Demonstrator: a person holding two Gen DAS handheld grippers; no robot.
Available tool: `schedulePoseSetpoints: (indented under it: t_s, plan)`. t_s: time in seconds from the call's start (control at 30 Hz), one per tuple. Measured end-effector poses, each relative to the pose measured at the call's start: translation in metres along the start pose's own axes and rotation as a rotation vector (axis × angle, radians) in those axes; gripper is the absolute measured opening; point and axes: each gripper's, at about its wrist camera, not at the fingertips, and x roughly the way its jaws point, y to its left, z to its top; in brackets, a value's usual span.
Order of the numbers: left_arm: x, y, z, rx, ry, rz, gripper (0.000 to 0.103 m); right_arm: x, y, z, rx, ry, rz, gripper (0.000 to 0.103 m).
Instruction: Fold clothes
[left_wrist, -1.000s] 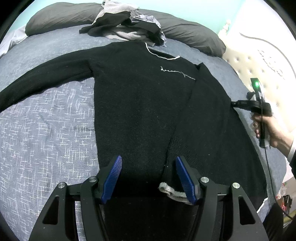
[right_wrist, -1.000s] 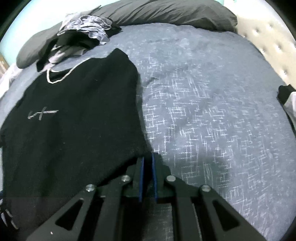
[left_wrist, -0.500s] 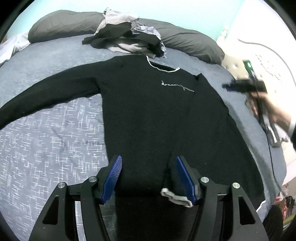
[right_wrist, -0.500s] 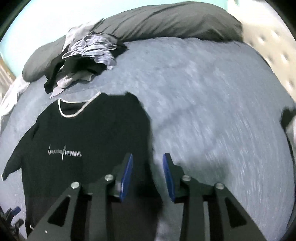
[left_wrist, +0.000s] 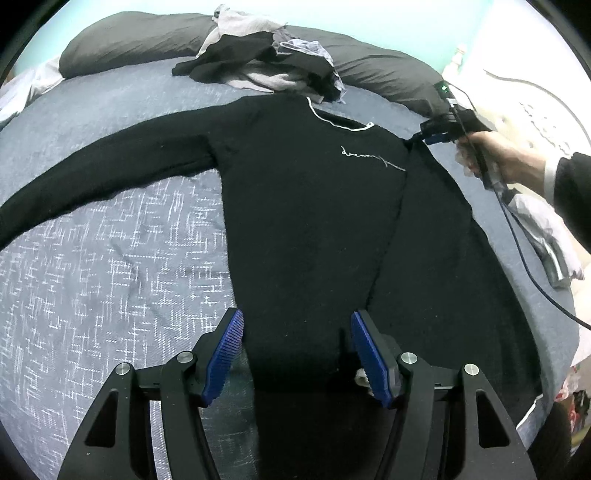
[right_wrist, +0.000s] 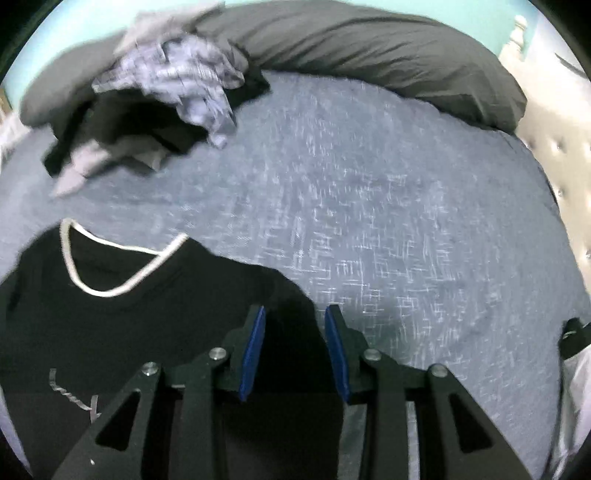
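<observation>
On the bed: a black long-sleeved knit sweater (left_wrist: 310, 206) with a white-edged neckline and small white script on the chest lies flat, front up, neck towards the pillows.
Sleeves: one sleeve (left_wrist: 107, 162) stretches straight out over the cover; the other sleeve (left_wrist: 424, 240) is folded in along the body, its pale cuff (left_wrist: 364, 376) near the hem.
Left gripper (left_wrist: 295, 354): blue-padded jaws stand well apart over the hem — the pale cuff lies just beside one pad, nothing is pinched.
Right gripper (right_wrist: 294, 347): jaws part-open, hovering over the folded shoulder edge of the sweater (right_wrist: 147, 317); black cloth shows between the pads, but they do not press it. The left camera shows this tool (left_wrist: 439, 134) at the shoulder corner, gripped by a hand (left_wrist: 491, 155) in a dark sleeve, a cable trailing from it.
Bed cover (left_wrist: 110, 266): grey-blue quilt with white cross-hatch marks.
Clothes pile (left_wrist: 266, 62): a crumpled heap of black, grey and pale garments just beyond the neckline, against the pillows.
Pillows: long dark grey pillows (right_wrist: 369, 48) across the head of the bed.
Headboard (right_wrist: 554, 155): cream, tufted — beside the bed.
</observation>
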Motion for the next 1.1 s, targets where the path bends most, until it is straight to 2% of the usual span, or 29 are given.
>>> schedulePoseSetpoints:
  t_s: [0.1,0.17,0.2,0.33,0.6,0.8,0.93,1.1]
  plan:
    - [-0.001,0.001,0.001,-0.004,-0.005,-0.008,0.065,0.01,0.004,0.004,-0.037,0.022,-0.039,0.034]
    - [-0.001,0.001,0.0,-0.004,-0.003,-0.008,0.065,0.017,0.007,0.005,-0.058,0.036,-0.053,0.026]
    - [-0.001,0.002,-0.001,-0.004,-0.001,-0.006,0.065,0.02,0.009,0.005,-0.066,0.045,-0.059,0.017]
    - [0.001,0.003,-0.002,-0.006,0.006,-0.003,0.065,0.026,-0.004,0.008,0.016,0.032,-0.074,0.01]
    - [0.005,0.003,-0.003,0.0,0.014,0.001,0.065,0.035,-0.037,0.005,0.247,0.017,0.005,0.01]
    - [0.005,0.004,-0.003,0.0,0.013,0.004,0.065,0.025,-0.063,-0.006,0.474,-0.066,0.148,0.012]
    - [0.005,0.004,-0.002,0.003,0.013,0.005,0.065,0.008,-0.073,-0.001,0.509,-0.143,0.141,0.012]
    - [0.003,0.006,-0.001,-0.005,0.004,0.001,0.065,-0.007,-0.074,-0.006,0.466,-0.159,0.143,0.012]
